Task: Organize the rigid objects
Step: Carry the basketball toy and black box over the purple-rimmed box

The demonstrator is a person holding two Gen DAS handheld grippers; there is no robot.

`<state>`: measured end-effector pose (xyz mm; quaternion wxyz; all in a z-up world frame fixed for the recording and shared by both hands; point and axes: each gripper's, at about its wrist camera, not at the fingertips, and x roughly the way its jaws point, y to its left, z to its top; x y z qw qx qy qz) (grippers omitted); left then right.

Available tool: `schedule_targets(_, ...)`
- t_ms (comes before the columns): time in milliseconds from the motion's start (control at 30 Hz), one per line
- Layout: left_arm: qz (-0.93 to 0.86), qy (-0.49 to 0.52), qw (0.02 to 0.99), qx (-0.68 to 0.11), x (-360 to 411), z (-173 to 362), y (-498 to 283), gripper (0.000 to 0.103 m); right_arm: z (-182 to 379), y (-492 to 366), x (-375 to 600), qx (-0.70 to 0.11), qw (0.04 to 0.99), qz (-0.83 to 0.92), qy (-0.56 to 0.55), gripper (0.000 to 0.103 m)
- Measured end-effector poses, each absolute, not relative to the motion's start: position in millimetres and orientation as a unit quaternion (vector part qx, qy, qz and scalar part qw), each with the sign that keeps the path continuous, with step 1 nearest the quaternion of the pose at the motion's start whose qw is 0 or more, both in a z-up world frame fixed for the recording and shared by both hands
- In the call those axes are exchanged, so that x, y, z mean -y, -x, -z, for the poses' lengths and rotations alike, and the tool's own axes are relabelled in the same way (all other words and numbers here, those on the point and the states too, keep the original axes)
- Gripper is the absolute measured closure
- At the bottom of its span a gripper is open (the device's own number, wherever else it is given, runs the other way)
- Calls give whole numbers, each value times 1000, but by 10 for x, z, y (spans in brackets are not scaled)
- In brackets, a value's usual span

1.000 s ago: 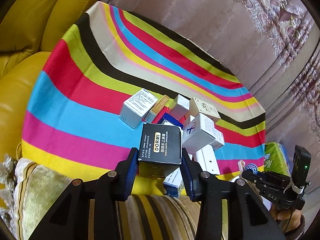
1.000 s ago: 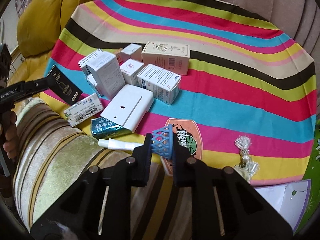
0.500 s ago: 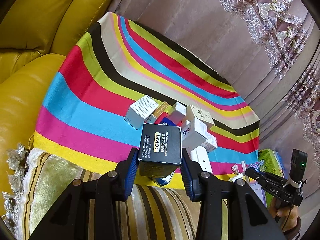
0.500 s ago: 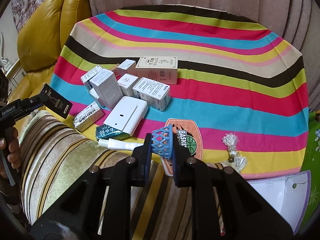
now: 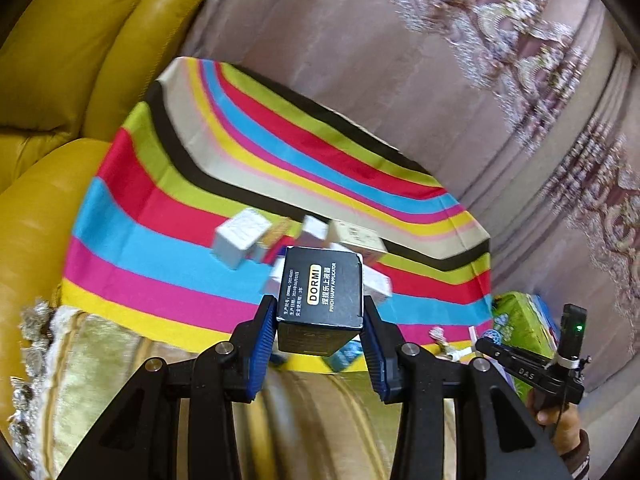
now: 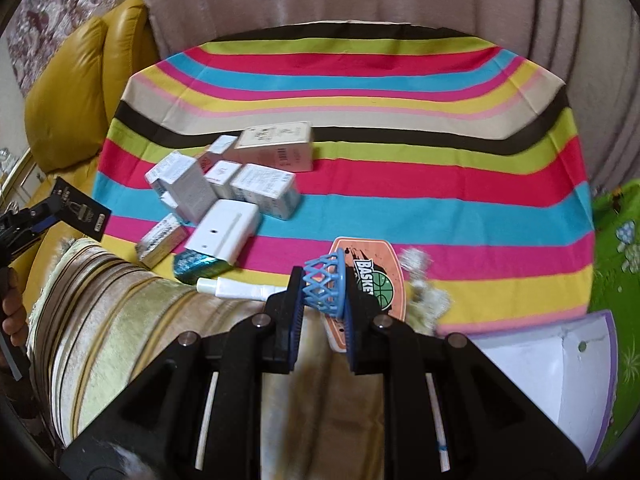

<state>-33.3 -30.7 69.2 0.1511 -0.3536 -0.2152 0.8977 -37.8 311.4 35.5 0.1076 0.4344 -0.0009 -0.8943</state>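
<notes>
My left gripper (image 5: pixel 320 320) is shut on a black DORMI box (image 5: pixel 322 292) and holds it in the air above the near edge of the striped cloth (image 5: pixel 168 216). It also shows at the far left of the right wrist view (image 6: pixel 76 210). My right gripper (image 6: pixel 322 300) is shut on the blue net hoop (image 6: pixel 326 284) of a toy basketball board (image 6: pixel 370 276), lifted above the cloth. Several white boxes (image 6: pixel 240 184) lie clustered left of centre on the cloth, with a flat white box (image 6: pixel 224 230) in front.
A gold striped cushion (image 6: pixel 132 320) lies along the near edge. A yellow leather sofa (image 5: pixel 60 80) stands at the left. A white tube (image 6: pixel 236 290), a teal packet (image 6: pixel 196 266) and a tassel (image 6: pixel 420 284) lie by the cloth's front edge. A white and purple shelf piece (image 6: pixel 560 364) sits at right.
Both grippers have pulled back and risen from the cloth, each keeping its object. The boxes on the cloth look smaller and farther away; they have not moved.
</notes>
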Motion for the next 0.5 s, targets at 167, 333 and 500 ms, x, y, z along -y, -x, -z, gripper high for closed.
schedule_targets(167, -888, 365, 198, 196, -170, -745, 314, 61, -348, 199, -3631, 33, 61, 899, -433, 82)
schedule_targets(333, -869, 390, 254, 169, -818, -734, 329, 61, -225, -26, -4212, 63, 11, 896, -439, 82)
schedule_targets(500, -848, 407, 312, 135, -1497, -765, 340, 61, -12, -230, -4743, 92, -39, 887, -451, 82)
